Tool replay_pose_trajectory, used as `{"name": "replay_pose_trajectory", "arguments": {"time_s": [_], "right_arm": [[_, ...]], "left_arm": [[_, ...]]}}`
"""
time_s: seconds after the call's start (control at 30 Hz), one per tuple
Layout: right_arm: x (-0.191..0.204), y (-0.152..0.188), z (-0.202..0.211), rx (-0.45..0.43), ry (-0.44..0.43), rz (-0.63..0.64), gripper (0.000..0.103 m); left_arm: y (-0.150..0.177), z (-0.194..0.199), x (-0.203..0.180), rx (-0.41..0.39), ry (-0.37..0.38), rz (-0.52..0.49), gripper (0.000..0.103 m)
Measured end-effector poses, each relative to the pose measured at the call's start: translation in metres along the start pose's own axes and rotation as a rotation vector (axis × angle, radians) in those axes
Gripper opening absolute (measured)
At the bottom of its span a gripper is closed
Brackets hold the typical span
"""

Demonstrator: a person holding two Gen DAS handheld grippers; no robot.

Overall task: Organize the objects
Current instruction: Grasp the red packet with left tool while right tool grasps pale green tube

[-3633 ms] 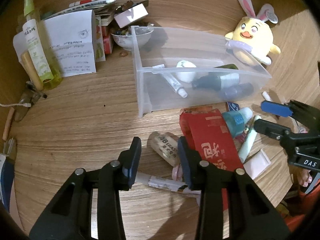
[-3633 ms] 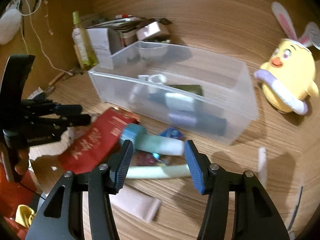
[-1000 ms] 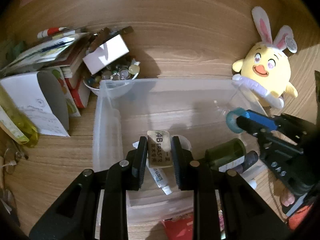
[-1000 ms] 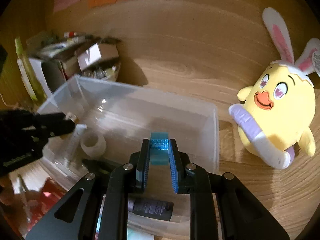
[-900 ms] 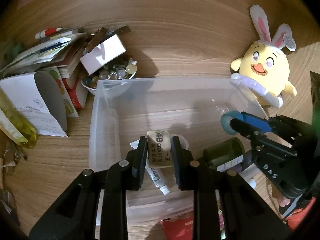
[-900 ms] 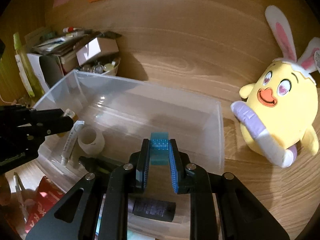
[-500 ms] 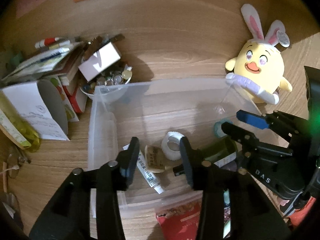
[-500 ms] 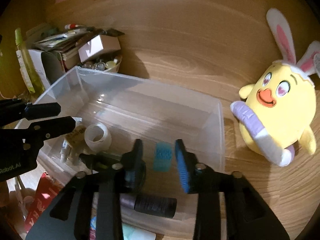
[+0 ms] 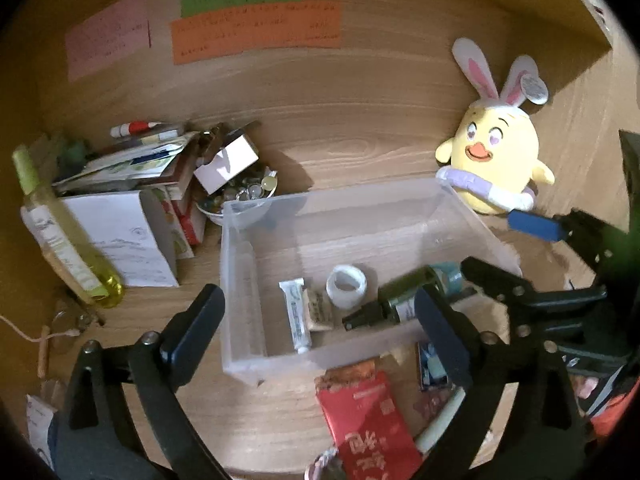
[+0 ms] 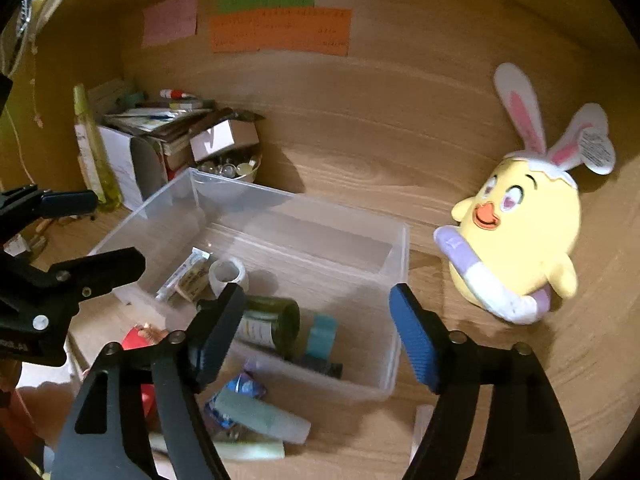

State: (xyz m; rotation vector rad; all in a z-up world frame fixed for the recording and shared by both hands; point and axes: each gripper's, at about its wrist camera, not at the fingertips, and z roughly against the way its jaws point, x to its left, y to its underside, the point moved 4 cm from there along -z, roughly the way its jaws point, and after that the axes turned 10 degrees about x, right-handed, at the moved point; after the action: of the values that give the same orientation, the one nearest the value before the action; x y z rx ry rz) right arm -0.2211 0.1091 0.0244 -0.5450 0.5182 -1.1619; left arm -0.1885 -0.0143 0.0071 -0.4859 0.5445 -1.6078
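Note:
A clear plastic bin [image 9: 240, 280] [image 10: 400, 280] stands on the wooden desk. In it lie a tan eraser [image 9: 320, 312] [image 10: 192, 278], a white tube [image 9: 296, 320], a white tape roll [image 9: 346, 286] [image 10: 226, 274], a dark green bottle [image 9: 400, 296] [image 10: 268, 326] and a teal roll [image 10: 322, 336]. My left gripper [image 9: 320, 328] is wide open above the bin's near side. My right gripper [image 10: 316, 328] is wide open above the bin's right end; it also shows at the right of the left wrist view [image 9: 516, 248].
A red packet [image 9: 368, 424], a pale green tube [image 10: 260, 416] and small sachets [image 10: 236, 396] lie in front of the bin. A yellow bunny plush [image 9: 496, 168] [image 10: 516, 236] sits to the right. Boxes, papers, a bowl of beads [image 9: 240, 192] and a yellow bottle [image 9: 60, 240] crowd the left.
Both grippers opened and let go: the eraser dropped into the bin from the left, the teal roll from the right. Both have pulled back and up.

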Motion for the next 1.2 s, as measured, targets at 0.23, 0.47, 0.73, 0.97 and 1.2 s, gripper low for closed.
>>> {"name": "replay_pose_trajectory", "arguments": {"time_s": [0.23, 0.47, 0.73, 0.97, 1.2], "right_arm": [[0.003, 0.024, 0.008, 0.017, -0.035, 0.000, 0.078], [0.017, 0.059, -0.010, 0.108, -0.085, 0.024, 0.078], [0.028, 0.076, -0.041, 0.204, -0.107, 0.049, 0.078], [0.019, 0.074, -0.057, 0.256, -0.157, 0.008, 0.069], [0.008, 0.079, -0.053, 0.262, -0.199, -0.026, 0.039]], "left_arm": [[0.030, -0.004, -0.013, 0.057, -0.005, -0.040, 0.097], [0.061, -0.032, -0.021, 0.164, 0.040, -0.047, 0.097], [0.077, -0.061, -0.021, 0.269, 0.094, -0.015, 0.097], [0.080, -0.068, -0.022, 0.284, 0.134, -0.019, 0.088], [0.084, -0.070, -0.018, 0.284, 0.141, -0.016, 0.064]]}}
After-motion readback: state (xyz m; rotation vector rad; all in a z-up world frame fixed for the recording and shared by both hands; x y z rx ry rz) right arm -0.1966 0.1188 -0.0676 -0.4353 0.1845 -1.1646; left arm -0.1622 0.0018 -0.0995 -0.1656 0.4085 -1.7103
